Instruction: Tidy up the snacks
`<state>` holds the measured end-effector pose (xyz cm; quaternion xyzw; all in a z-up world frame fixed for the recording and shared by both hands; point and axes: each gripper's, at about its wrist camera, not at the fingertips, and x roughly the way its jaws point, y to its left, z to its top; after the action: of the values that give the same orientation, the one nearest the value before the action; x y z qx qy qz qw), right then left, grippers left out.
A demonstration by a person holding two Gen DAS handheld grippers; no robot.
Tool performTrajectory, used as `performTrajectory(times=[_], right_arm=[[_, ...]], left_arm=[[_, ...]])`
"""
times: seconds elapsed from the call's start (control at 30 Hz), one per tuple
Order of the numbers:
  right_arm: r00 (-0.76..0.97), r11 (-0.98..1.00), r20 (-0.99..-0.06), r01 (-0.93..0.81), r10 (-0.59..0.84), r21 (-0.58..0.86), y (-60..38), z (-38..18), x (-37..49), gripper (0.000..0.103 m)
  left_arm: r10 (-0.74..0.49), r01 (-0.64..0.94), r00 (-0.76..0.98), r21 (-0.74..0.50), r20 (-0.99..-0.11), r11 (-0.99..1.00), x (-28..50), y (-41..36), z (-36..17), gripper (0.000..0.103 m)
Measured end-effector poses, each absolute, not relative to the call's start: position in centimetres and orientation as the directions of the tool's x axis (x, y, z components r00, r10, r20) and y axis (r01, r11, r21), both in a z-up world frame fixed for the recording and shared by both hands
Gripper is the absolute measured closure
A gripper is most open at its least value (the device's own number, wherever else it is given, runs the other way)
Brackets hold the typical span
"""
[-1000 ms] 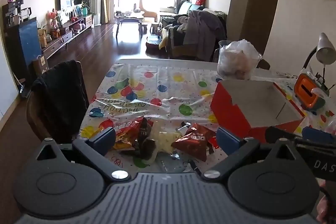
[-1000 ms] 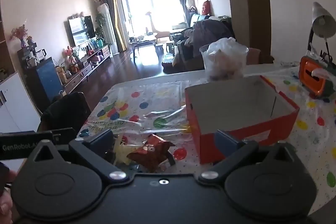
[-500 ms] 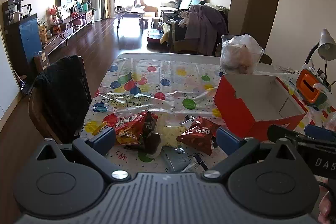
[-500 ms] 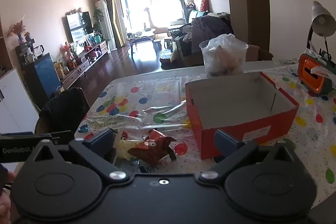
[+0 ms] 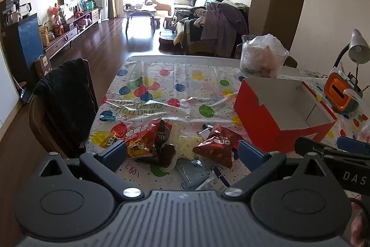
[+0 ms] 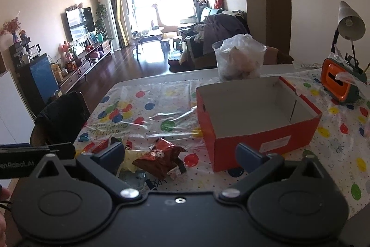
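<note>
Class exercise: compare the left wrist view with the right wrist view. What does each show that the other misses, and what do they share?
Only the left wrist view shows the orange-red chip bag and the white label at the pile's near edge. Only the right wrist view shows the white sticker on the red box's near wall. Both show the red box, the Oreo packet, the desk lamp and open jaws.

The right gripper (image 6: 180,154) hangs over the table's (image 6: 335,142) near edge, jaws wide apart with nothing between them. Past its fingers (image 6: 111,153) lies a dark red snack bag (image 6: 159,157) among other packets. An empty red box (image 6: 256,117) stands to the right, a plastic tub (image 6: 239,60) behind it.
</note>
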<state>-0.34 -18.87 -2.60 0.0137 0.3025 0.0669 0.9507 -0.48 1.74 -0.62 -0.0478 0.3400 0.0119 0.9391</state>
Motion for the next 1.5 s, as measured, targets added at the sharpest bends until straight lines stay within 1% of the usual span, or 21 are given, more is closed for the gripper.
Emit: performTrajectory(times=[0.33,0.6,1.5], right_arm=[[0.801,0.989,-0.582,-0.134,0.143,0.060,-18.46,-2.54,-0.27,0.000],[0.813,0.990,-0.566,-0.137,0.135,0.038,-17.99,-2.47,-0.51,0.001],[0.812,0.987,-0.564,-0.152,0.153,0.048,-18.07,-2.21,-0.52,0.001]], left_arm=[[-0.018,-0.049,0.765,-0.087,-0.643,0.995,-0.37,1.83,-0.77,0.000],[-0.018,-0.049,0.766,-0.086,-0.643,0.995,-0.23,1.88,-0.78,0.000],[-0.020,-0.049,0.770,-0.091,-0.638,0.995,-0.51,2.23,-0.60,0.001]])
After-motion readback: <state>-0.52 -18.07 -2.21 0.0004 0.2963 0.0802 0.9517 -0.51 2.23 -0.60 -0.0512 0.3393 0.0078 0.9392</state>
